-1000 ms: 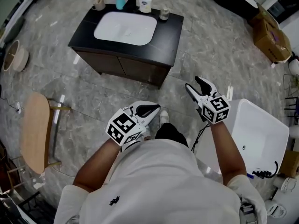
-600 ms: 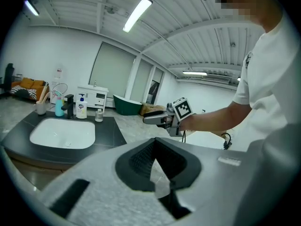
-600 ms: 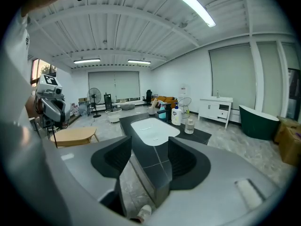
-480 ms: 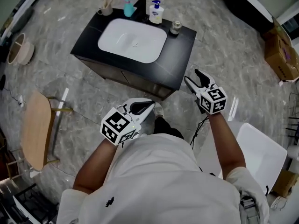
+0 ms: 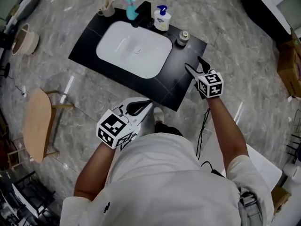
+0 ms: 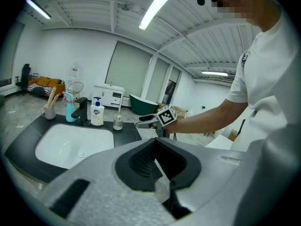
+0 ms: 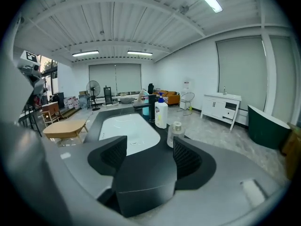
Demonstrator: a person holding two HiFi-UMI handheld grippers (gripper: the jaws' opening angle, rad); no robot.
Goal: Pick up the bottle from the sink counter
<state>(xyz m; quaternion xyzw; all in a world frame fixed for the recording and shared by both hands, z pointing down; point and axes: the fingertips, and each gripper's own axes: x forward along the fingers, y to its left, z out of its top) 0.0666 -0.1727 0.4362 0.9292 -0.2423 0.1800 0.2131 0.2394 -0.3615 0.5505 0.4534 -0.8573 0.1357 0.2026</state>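
Note:
On the black sink counter (image 5: pixel 164 86) a small clear bottle with a metal cap (image 5: pixel 182 37) (image 7: pixel 175 134) (image 6: pixel 117 122) stands right of the white basin (image 5: pixel 134 48). A white pump bottle (image 5: pixel 162 19) (image 7: pixel 161 112) (image 6: pixel 97 113) stands behind it by the black faucet (image 5: pixel 143 9). My right gripper (image 5: pixel 195 64) (image 7: pixel 150 157) (image 6: pixel 148 121) hovers over the counter's near right corner, short of the small bottle. Its jaws are opening, with nothing between them. My left gripper (image 5: pixel 143 105) (image 6: pixel 157 166) hangs low in front of the counter, shut and empty.
A teal spray bottle (image 5: pixel 131 9) and a cup of brushes (image 5: pixel 107 8) stand at the counter's back left. A wooden stool (image 5: pixel 36 124) is on the floor to the left, a basket (image 5: pixel 26 39) beyond it, and a cardboard box (image 5: pixel 289 65) at the far right.
The view has come closer to the counter. My right gripper has moved forward over the counter's right corner and its jaws have spread. The left gripper stays low by the body.

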